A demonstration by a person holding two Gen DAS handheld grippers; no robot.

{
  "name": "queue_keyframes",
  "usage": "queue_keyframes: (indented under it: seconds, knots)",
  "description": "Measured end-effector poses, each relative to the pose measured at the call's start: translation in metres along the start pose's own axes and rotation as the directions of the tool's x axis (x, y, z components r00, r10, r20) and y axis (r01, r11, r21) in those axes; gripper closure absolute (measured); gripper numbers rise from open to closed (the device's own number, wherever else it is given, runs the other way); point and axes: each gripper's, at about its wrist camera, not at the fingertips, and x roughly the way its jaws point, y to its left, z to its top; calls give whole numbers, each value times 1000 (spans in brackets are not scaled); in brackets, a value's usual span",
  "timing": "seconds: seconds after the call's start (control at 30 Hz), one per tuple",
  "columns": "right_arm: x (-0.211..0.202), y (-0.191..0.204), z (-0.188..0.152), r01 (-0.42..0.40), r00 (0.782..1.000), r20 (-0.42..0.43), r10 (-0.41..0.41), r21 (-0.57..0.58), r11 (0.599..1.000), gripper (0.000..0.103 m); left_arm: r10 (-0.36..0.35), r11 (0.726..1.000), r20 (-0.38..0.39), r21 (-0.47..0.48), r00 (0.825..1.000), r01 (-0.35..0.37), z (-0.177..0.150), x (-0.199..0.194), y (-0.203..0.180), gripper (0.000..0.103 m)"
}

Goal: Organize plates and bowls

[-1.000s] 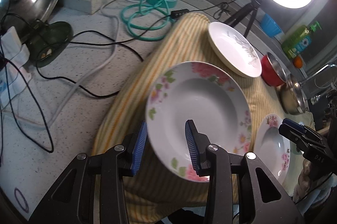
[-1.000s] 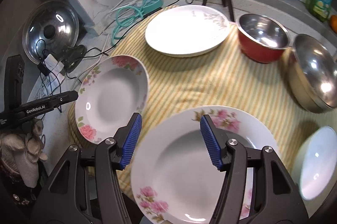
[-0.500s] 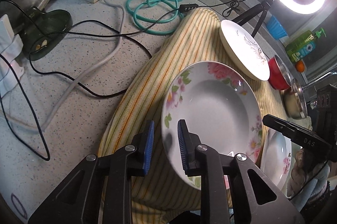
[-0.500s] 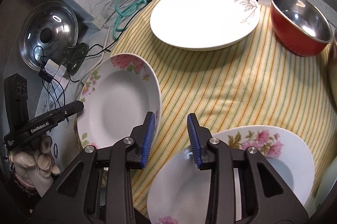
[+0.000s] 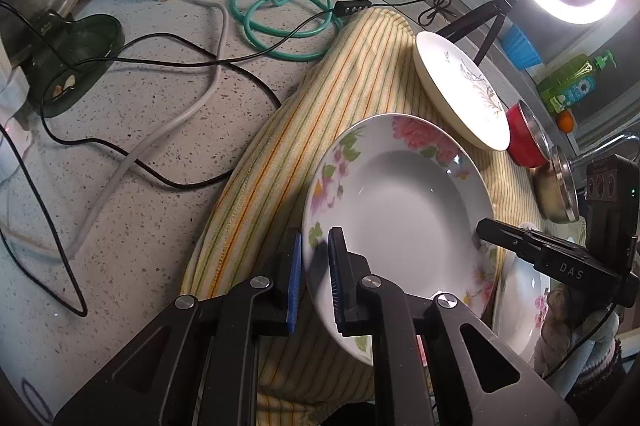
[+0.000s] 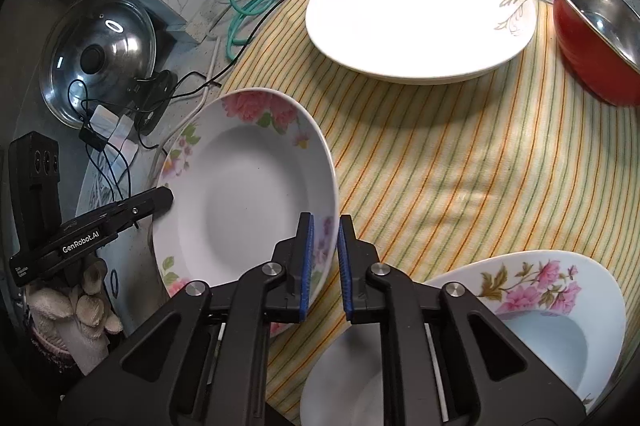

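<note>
Here both tools grip the same flowered soup plate (image 5: pixel 400 209), one at each side of its rim. The left tool (image 5: pixel 314 280) has its blue pads closed on the near-left rim, one pad under the lip and one inside the well. The right tool (image 6: pixel 325 262) is clamped on the opposite rim, its pads pinching the flowered edge. Judging from the task, a two-sided hold like this keeps a wide, shallow dish level while it is carried to a stack; a single pinch at the rim would probably let it swing.

The plate sits at the left edge of the striped cloth (image 6: pixel 440 153) and looks tipped, its far side higher. A second flowered plate (image 6: pixel 552 302) lies near the right tool, close beside a plain white bowl (image 6: pixel 344 378) at the bottom of the right wrist view. Farther back rest a large white plate with a leaf pattern (image 6: pixel 420 9) and a red bowl (image 6: pixel 592 37); a steel bowl (image 5: pixel 558 189) shows only in the left view.

The open stretch of cloth between the held plate and the leaf-pattern plate gives the clearest room to move. To the left the desk (image 5: pixel 132 153) is crossed by cables (image 5: pixel 160 65), so drifting that way risks snagging.
</note>
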Motion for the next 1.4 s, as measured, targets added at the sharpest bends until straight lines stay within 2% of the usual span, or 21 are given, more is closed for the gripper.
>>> queue_keyframes:
  seconds: [0.8, 1.13, 1.4]
  knots:
    - [-16, -3, -4, -4, 999, 44, 2, 43, 999, 91, 9, 999, 19, 38, 1000, -10, 3, -11, -13, 91]
    - [-53, -15, -19, -4, 995, 101, -6, 94, 996, 91, -30, 996, 37, 90, 999, 26, 6, -23, -40, 91]
    - [-84, -37, -47, 20, 991, 125, -40, 154, 988, 91, -75, 986, 8, 153, 997, 73, 1, -16, -74, 91]
